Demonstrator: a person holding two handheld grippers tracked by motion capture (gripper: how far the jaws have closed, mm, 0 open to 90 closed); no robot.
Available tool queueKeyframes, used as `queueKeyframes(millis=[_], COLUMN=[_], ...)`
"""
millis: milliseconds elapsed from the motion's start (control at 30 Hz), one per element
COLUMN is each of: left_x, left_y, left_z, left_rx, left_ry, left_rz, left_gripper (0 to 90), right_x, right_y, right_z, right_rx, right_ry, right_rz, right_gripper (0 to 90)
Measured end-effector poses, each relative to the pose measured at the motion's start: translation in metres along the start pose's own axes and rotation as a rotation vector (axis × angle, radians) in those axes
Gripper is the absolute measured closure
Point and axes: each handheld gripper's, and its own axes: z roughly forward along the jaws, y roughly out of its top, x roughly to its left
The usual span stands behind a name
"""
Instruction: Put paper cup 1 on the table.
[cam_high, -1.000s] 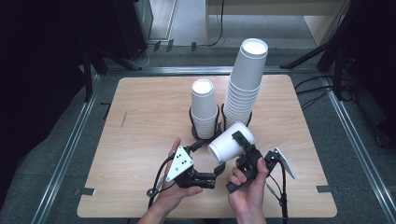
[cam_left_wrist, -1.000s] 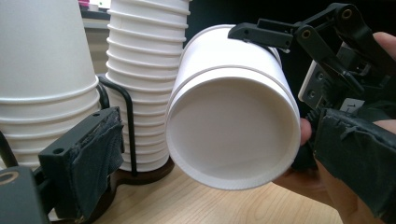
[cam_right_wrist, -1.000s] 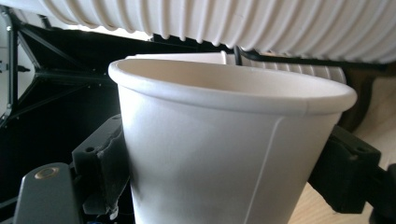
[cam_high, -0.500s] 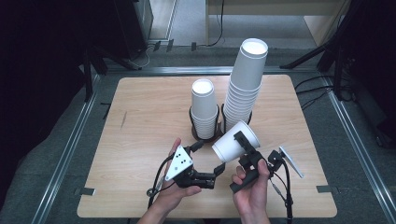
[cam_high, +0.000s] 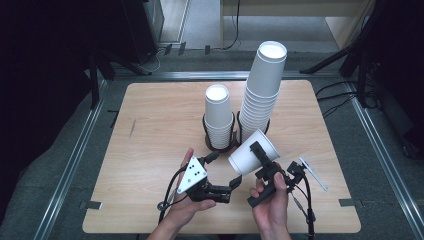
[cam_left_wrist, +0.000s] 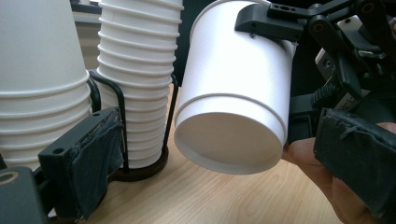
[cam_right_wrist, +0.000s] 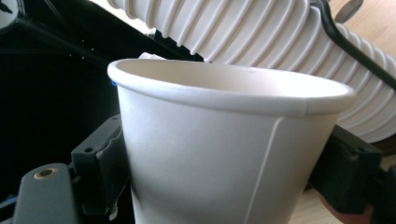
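Single paper cup (cam_high: 252, 151) clamped in right gripper (cam_high: 264, 162), tilted above table (cam_high: 150, 125).

Jaws pressed against both sides of cup wall, base turned toward left gripper (cam_high: 227, 182). Left gripper: jaws wide apart, nothing between, just beside cup base. Short cup stack (cam_high: 219, 115) and tall cup stack (cam_high: 262, 85) upright in black wire holders (cam_high: 220, 145) directly behind held cup.
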Motion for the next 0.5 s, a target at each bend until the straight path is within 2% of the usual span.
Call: queueKeyframes(millis=[133,167,200,233,300,333,400,467,500], left_x=[0.0,0.001,0.001,0.001,0.001,0.001,0.001,0.001,0.001], left_y=[0.0,0.0,0.0,0.0,0.0,0.0,0.001,0.0,0.0], left_z=[0.0,0.0,0.0,-0.001,-0.001,-0.001,-0.001,-0.001,-0.001], left_rx=[-0.001,-0.003,-0.003,-0.005,-0.005,-0.004,-0.004,-0.004,-0.004], left_ry=[0.001,0.003,0.003,0.006,0.005,0.006,0.005,0.006,0.006], left_rz=[0.001,-0.001,-0.001,-0.002,-0.002,-0.002,-0.002,0.0,0.002], left_gripper=[2.3,2.3,2.3,2.3,2.3,2.3,2.3,2.3,2.3], right_x=[0.002,0.004,0.004,0.006,0.007,0.01,0.01,0.013,0.014], right_y=[-0.002,-0.003,-0.003,-0.004,-0.004,-0.006,-0.006,-0.007,-0.007], right_z=[0.0,0.0,0.0,0.0,0.0,-0.001,0.0,-0.001,-0.001], right_rx=[-0.017,-0.029,-0.029,-0.04,-0.043,-0.06,-0.065,-0.082,-0.086], right_ry=[-0.012,-0.012,-0.012,-0.01,-0.012,-0.017,-0.016,-0.019,-0.022], right_rz=[-0.071,-0.111,-0.111,-0.149,-0.165,-0.209,-0.221,-0.286,-0.303], right_gripper=[16.3,16.3,16.3,16.3,16.3,16.3,16.3,16.3,16.3])
